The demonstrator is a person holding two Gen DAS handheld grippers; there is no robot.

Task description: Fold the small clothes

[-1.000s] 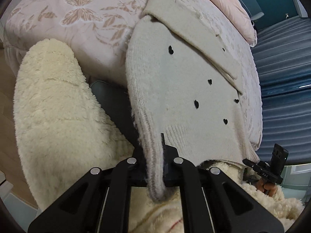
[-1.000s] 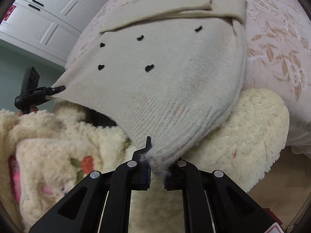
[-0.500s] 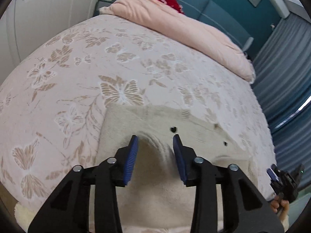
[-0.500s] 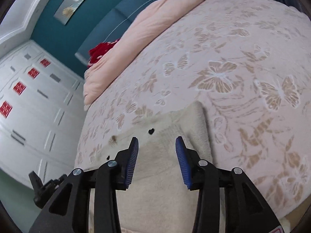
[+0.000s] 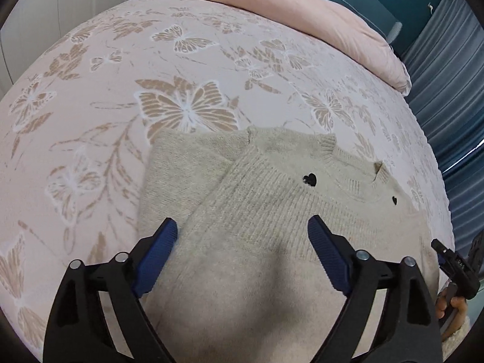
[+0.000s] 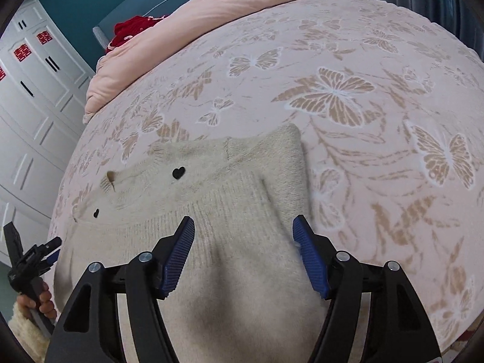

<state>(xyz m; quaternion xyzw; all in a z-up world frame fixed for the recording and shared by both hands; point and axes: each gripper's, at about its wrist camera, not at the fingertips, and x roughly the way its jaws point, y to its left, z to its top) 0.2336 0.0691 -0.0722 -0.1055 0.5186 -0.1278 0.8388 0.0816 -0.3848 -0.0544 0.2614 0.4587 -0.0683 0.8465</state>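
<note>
A small cream knit sweater (image 5: 272, 199) with black hearts lies folded on the bed, its ribbed hem laid up over the neckline; the right wrist view shows the same sweater (image 6: 230, 187). My left gripper (image 5: 242, 227) hovers over its left part, jaws opening, blue pads apart, nothing pinched. My right gripper (image 6: 243, 225) hovers over its right part, jaws also opening, pads clear of the knit. Each view catches the other gripper at its edge, held by a hand (image 6: 42, 299).
The bed carries a pink bedspread (image 5: 187, 60) with butterfly print. A pink duvet (image 5: 302, 9) lies rolled at the head end, with something red (image 6: 133, 30) beside it. White wardrobe doors (image 6: 33, 69) stand to one side, blue curtains (image 5: 447, 96) to the other.
Both grippers carried the sweater's hem up over the bed, laid it across the upper part and let go. Their jaws went from shut on the knit to wide apart.
</note>
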